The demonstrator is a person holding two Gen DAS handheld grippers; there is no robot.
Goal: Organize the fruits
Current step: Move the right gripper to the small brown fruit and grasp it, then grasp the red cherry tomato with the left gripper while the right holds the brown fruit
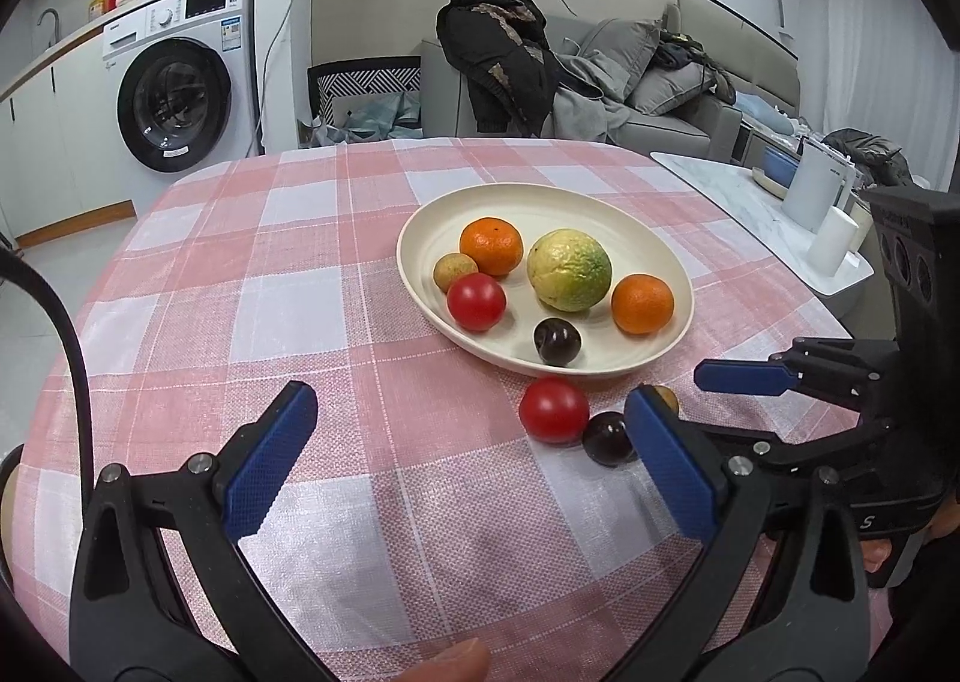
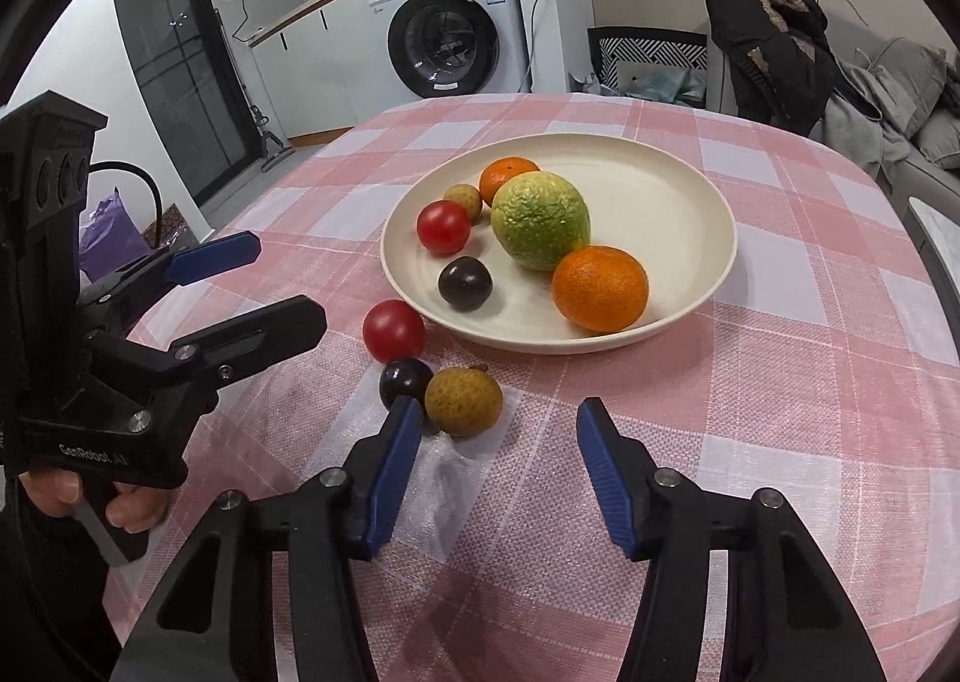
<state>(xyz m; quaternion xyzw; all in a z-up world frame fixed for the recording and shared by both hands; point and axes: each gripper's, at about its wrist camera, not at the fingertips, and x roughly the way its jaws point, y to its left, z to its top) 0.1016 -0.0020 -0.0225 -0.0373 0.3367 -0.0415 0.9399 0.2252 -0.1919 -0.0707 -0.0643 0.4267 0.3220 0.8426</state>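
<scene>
A cream plate [image 1: 600,202] [image 2: 678,172] on the pink checked table holds two oranges [image 1: 492,245], a green-yellow citrus [image 1: 569,269], a red tomato [image 1: 476,301], a dark plum [image 1: 557,341] and a small brown longan [image 1: 454,271]. On the cloth before the plate lie a red tomato [image 2: 393,331] [image 1: 553,409], a dark plum [image 2: 405,380] [image 1: 607,437] and a brown longan [image 2: 463,401]. My left gripper [image 1: 468,430] is open and empty, left of these. My right gripper [image 2: 498,430] is open, its left finger beside the loose longan and plum.
The pink checked tablecloth [image 1: 270,274] covers the round table. A white side table [image 1: 750,208] with a white container stands at the right. A washing machine [image 1: 180,81] and a sofa with clothes [image 1: 630,75] are beyond the table.
</scene>
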